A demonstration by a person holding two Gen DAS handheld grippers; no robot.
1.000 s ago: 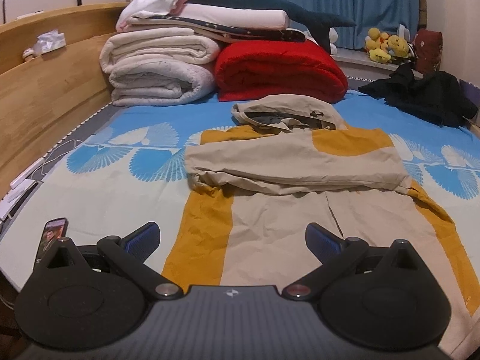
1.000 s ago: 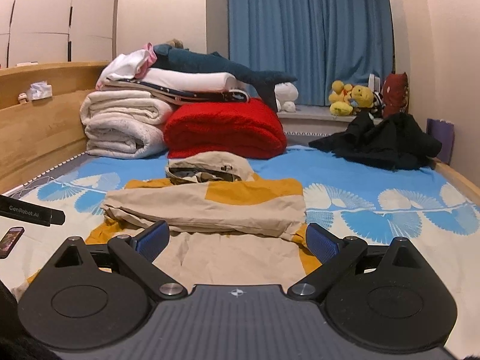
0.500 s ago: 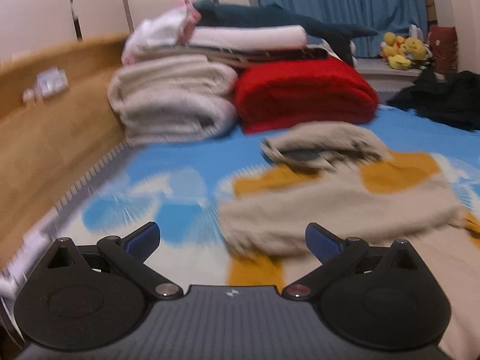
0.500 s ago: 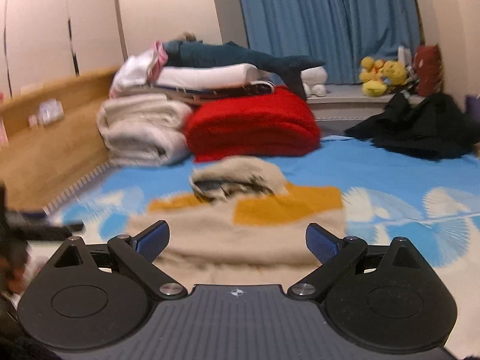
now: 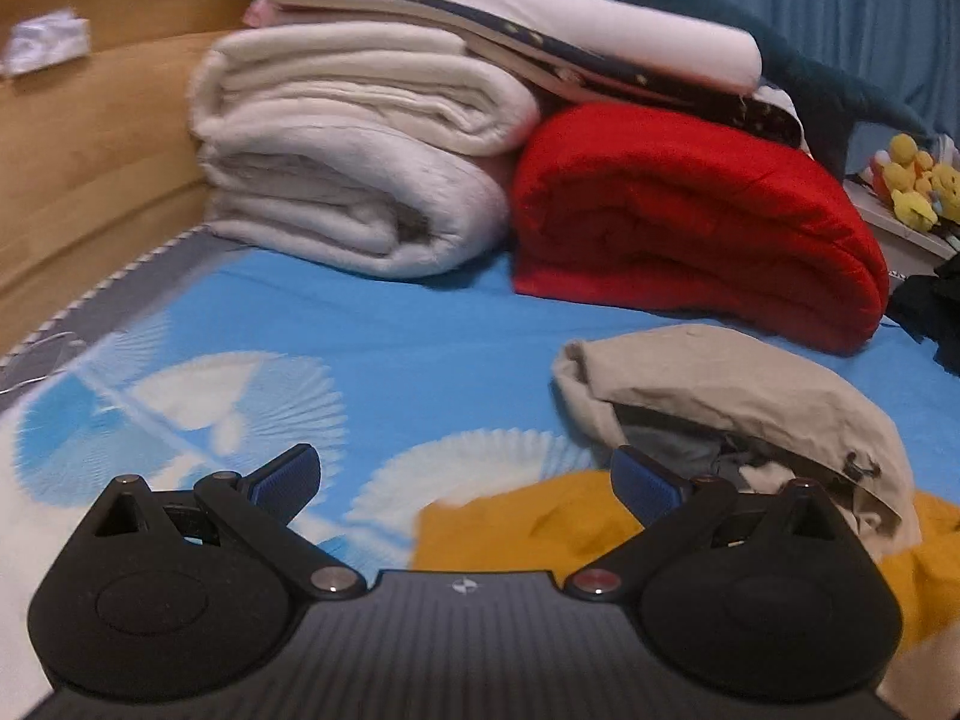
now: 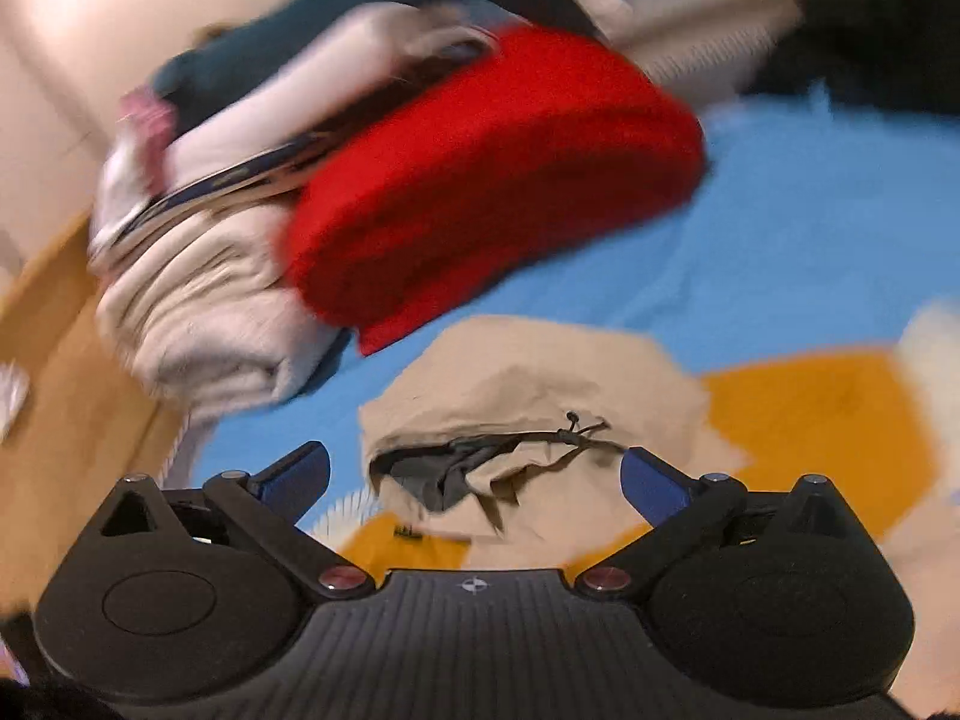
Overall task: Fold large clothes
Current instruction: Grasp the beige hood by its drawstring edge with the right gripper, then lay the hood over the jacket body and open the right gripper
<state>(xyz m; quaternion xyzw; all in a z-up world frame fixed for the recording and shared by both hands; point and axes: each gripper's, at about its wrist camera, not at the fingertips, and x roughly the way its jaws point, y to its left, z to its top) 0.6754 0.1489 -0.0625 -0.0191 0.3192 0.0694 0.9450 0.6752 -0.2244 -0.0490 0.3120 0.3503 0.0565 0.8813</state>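
A beige and mustard-yellow hooded jacket lies on the blue patterned bed sheet (image 5: 384, 324). Its beige hood (image 5: 738, 390) sits ahead and right of my left gripper (image 5: 465, 471), whose fingers stand open over the jacket's yellow shoulder (image 5: 528, 522) and the sheet. In the right wrist view the hood (image 6: 528, 384) with its dark lining and drawcord lies directly between and just beyond the open fingers of my right gripper (image 6: 474, 471). The yellow shoulder (image 6: 822, 414) shows to the right. That view is tilted and blurred. Neither gripper holds anything.
Folded white quilts (image 5: 354, 180) and a red folded blanket (image 5: 696, 222) are stacked at the head of the bed, close behind the hood. A wooden bed frame (image 5: 102, 138) runs along the left. Plush toys (image 5: 912, 180) and dark clothing (image 5: 936, 306) lie at the right.
Both grippers have moved forward and low toward the hood end of the jacket. The right view has rolled and now frames the hood between its fingers. Both stayed open.
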